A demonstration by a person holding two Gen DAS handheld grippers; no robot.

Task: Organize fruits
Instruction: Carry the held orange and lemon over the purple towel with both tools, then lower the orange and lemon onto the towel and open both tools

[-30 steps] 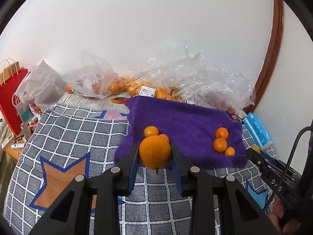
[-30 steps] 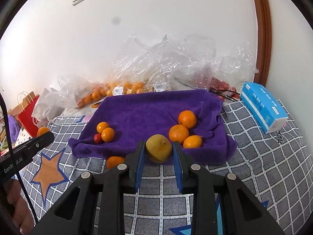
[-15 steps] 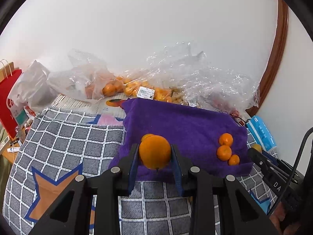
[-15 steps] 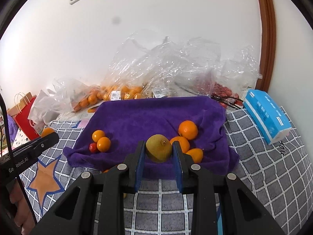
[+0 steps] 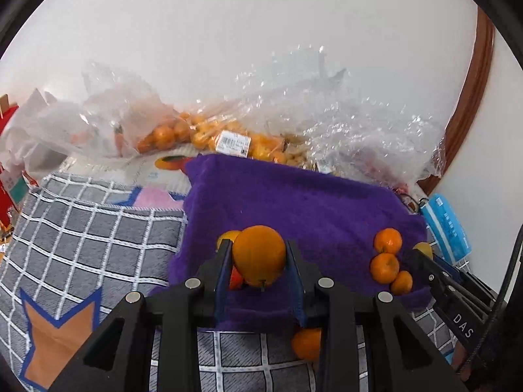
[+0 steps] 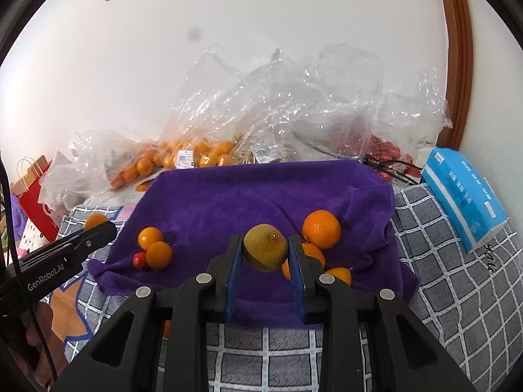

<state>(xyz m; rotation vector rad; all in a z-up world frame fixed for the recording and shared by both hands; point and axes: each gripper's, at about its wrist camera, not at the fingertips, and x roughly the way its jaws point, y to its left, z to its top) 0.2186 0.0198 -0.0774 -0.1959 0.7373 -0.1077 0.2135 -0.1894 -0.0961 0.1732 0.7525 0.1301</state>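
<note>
Fingers of the left gripper clamp an orange; the right gripper clamps a yellow-green fruit. Both have advanced over the purple towel, so placing looks imminent.

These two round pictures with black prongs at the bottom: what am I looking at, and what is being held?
No robot arm here: a person holds a two-finger tool in each hand, each with a fisheye camera looking along its fingers. In the left view, the left tool is shut on a large orange. In the right view, the right tool is shut on a yellow-green fruit. Ahead lies a purple towel carrying small oranges, on a checked blanket.
</note>
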